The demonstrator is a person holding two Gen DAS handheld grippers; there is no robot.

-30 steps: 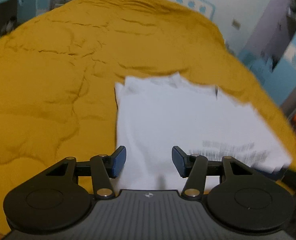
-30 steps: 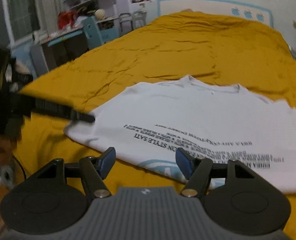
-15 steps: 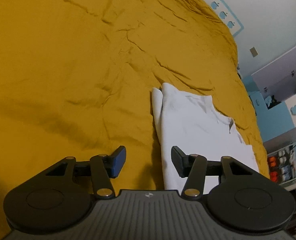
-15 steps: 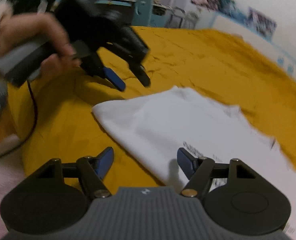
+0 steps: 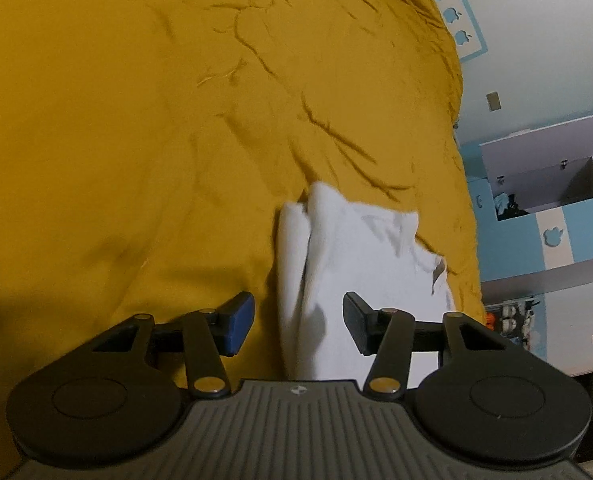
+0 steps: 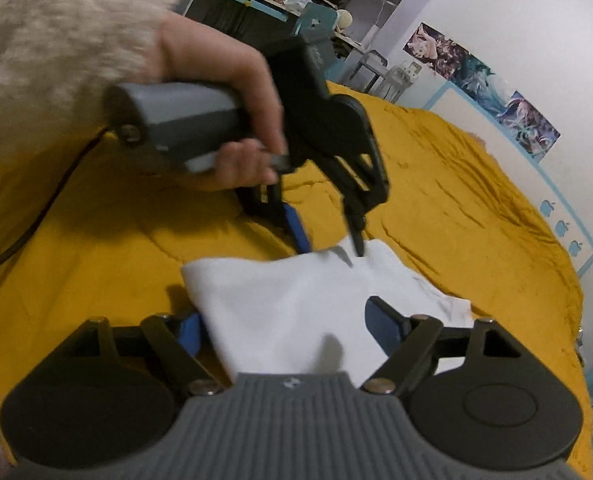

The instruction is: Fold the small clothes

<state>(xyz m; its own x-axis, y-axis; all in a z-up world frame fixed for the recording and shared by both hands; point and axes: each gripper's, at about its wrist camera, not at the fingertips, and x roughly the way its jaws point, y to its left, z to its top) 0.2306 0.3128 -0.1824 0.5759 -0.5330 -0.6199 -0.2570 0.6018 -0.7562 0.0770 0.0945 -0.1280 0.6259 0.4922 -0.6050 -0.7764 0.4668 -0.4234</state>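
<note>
A white shirt (image 5: 356,248) lies folded, plain side up, on a mustard bedspread (image 5: 136,120). My left gripper (image 5: 296,324) hangs open just above it, with the shirt's folded left edge under the gap between its jaws. In the right wrist view the shirt (image 6: 296,308) fills the space between the fingers of my right gripper (image 6: 286,328), whose jaws are opening; its pads do not press the cloth. Beyond it a hand (image 6: 224,80) in a fluffy cream sleeve (image 6: 56,28) holds the left gripper (image 6: 328,242), its tips at the shirt's far edge.
The bedspread (image 6: 456,184) stretches wide around the shirt. A blue and white shelf unit (image 5: 544,208) stands past the bed's right side. A cluttered desk with shelves (image 6: 256,4) is behind the bed. A dark cable (image 6: 28,224) trails off the left gripper's handle.
The shirt, spread flat with its print showing a second ago, now lies folded narrower with plain white up. Both grippers rolled and dropped toward it; the left one swung to its far edge.
</note>
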